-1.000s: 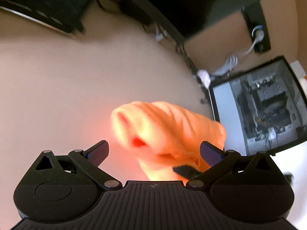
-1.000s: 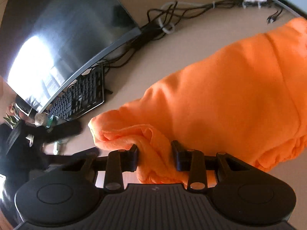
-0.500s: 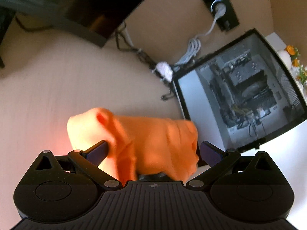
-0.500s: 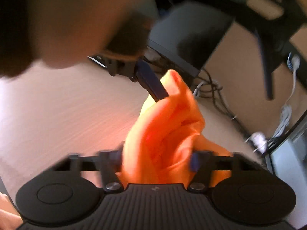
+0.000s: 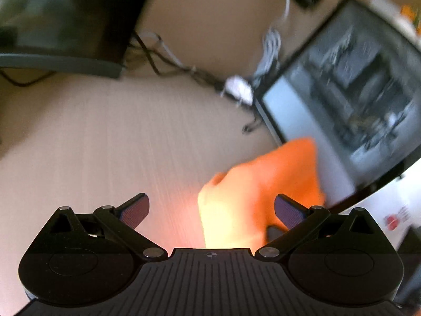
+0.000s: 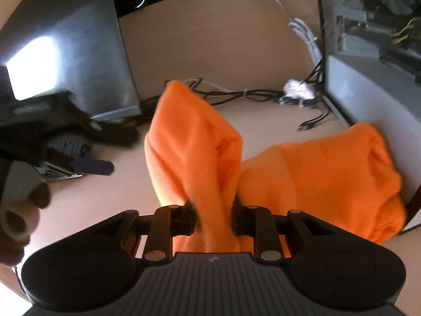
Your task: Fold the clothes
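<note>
Right tongs (image 6: 213,217) are clenched on a bunched fold of the orange garment (image 6: 315,173), and that pinched strip rises up from between the fingers into a tall peak while the rest of the cloth slumps off to the right, resting on the bench (image 6: 236,39) right up against the open computer case (image 6: 368,52). Over to the left tongs (image 5: 211,208): they're spread wide, released, gripping nothing, and the orange garment (image 5: 263,184) sits ahead of them, toward the right finger (image 5: 289,210), blurred, so whether it touches that finger I cannot tell. Beyond the cloth, a tangle of cables (image 6: 250,94) runs across the bench, a dark monitor (image 6: 65,52) stands at the left, and the left tongs also show low at the left of the right wrist view.
</note>
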A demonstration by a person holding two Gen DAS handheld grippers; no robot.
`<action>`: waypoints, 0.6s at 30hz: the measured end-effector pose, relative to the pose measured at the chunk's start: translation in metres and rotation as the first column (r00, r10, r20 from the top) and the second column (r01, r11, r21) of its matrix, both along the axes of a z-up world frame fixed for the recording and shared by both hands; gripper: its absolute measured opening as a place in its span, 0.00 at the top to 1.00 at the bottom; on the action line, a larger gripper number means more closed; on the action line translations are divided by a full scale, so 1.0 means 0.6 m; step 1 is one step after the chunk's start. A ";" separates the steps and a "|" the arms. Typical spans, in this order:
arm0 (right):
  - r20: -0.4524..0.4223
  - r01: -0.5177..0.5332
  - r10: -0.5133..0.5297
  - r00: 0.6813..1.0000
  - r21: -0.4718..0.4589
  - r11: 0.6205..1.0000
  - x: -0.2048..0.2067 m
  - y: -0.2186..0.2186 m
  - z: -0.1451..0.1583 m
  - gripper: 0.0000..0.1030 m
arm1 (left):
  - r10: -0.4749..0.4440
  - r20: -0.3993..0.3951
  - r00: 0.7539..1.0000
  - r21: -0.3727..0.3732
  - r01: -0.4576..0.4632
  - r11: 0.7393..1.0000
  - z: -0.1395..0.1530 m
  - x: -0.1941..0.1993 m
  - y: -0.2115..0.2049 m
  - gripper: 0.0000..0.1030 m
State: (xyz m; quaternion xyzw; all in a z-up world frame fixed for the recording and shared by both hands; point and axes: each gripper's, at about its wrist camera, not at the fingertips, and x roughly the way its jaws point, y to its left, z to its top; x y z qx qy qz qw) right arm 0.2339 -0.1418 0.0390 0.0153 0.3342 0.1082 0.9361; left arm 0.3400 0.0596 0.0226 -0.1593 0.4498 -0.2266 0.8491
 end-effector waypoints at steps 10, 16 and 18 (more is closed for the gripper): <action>0.042 -0.012 0.014 0.999 -0.057 0.998 -0.016 -0.046 0.003 0.50 | 0.012 -0.072 0.997 0.067 -0.008 0.998 -0.052 0.031 -0.058 0.00; 0.051 -0.106 0.111 0.993 -0.086 0.991 0.012 -0.009 -0.015 0.53 | 0.076 -0.076 0.994 0.070 -0.070 0.995 -0.047 0.022 -0.015 0.00; 0.055 -0.159 0.172 0.983 -0.197 0.967 0.026 0.031 -0.028 0.74 | 0.114 -0.066 0.991 0.036 -0.111 0.993 -0.033 0.010 0.025 0.00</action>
